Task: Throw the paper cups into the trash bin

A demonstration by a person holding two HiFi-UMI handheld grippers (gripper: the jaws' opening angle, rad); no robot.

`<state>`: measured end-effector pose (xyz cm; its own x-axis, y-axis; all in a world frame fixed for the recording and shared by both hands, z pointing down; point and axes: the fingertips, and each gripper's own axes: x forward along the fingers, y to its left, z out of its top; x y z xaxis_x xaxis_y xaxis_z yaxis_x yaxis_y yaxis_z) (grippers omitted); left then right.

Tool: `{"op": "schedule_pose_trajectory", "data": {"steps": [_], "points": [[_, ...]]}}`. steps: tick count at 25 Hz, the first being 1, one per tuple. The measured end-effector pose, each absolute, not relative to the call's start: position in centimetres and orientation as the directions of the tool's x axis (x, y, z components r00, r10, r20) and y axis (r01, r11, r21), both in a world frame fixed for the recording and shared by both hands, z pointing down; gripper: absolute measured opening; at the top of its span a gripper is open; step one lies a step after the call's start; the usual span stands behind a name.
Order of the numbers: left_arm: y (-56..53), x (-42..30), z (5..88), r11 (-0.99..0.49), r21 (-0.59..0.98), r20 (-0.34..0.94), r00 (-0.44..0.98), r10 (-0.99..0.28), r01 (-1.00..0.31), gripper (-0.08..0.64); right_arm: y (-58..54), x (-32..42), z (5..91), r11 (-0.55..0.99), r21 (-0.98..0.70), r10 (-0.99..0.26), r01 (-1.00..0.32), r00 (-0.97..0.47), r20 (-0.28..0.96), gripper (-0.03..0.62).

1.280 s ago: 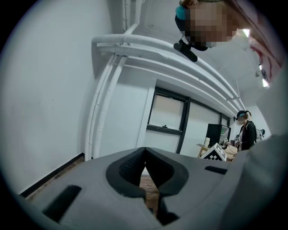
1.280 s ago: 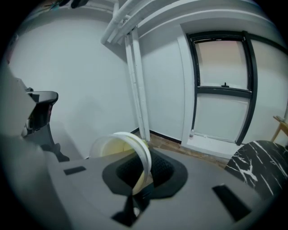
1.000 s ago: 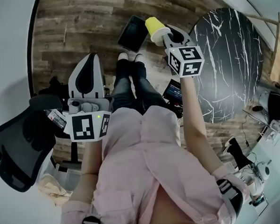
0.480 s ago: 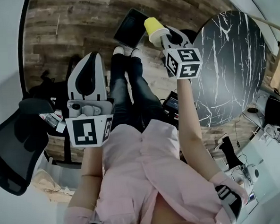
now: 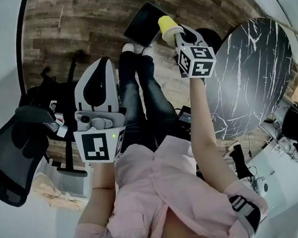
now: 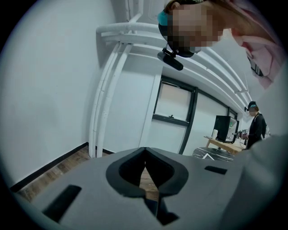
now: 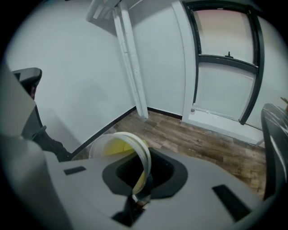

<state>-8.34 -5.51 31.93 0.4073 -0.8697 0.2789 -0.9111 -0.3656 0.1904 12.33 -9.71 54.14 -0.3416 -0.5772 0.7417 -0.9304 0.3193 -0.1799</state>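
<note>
A yellow paper cup (image 5: 167, 28) with a white rim is pinched by its wall in my right gripper (image 5: 181, 37), held out over the wooden floor. In the right gripper view the cup (image 7: 123, 150) lies sideways, its rim caught between the jaws of the right gripper (image 7: 143, 182). A black rectangular trash bin (image 5: 143, 25) stands on the floor just left of the cup, beyond the person's feet. My left gripper (image 5: 98, 91) is held lower at the left, its jaws closed with nothing between them; in its own view the left gripper (image 6: 145, 177) faces a white wall.
A round black marble table (image 5: 247, 75) stands at the right. A black office chair (image 5: 15, 159) is at the left, with a dark stand (image 5: 61, 91) beside it. The person's legs (image 5: 137, 96) stretch towards the bin. Another person (image 6: 255, 126) stands far off.
The view has shifted so that the bin and the cup sit higher and closer together. The right gripper still holds the cup; the left gripper stays shut.
</note>
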Motion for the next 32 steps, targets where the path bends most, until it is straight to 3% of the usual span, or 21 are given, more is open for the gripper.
{"op": "schedule_pose_trajectory", "data": {"steps": [10,17,32], "points": [[-5.4,-9.4,37.2,-0.271,0.202,0.348,0.328,-0.878,-0.941,0.015,-10.4,12.0,62.8,0.318,-0.139,-0.513,-0.938,-0.294,0.807,0.038],[-7.0,-8.8,41.5,-0.290,0.244,0.385,0.367,-0.846,-0.925,0.015,-9.5,12.0,68.9,0.235,-0.150,-0.482,-0.960,-0.249,0.840,0.038],[-9.4,-9.5,49.3,-0.317,0.237,0.389,0.389,-0.835,-0.918,0.014,-8.8,10.9,80.5,0.239,-0.153,-0.380,-0.959,-0.238,0.894,0.038]]}}
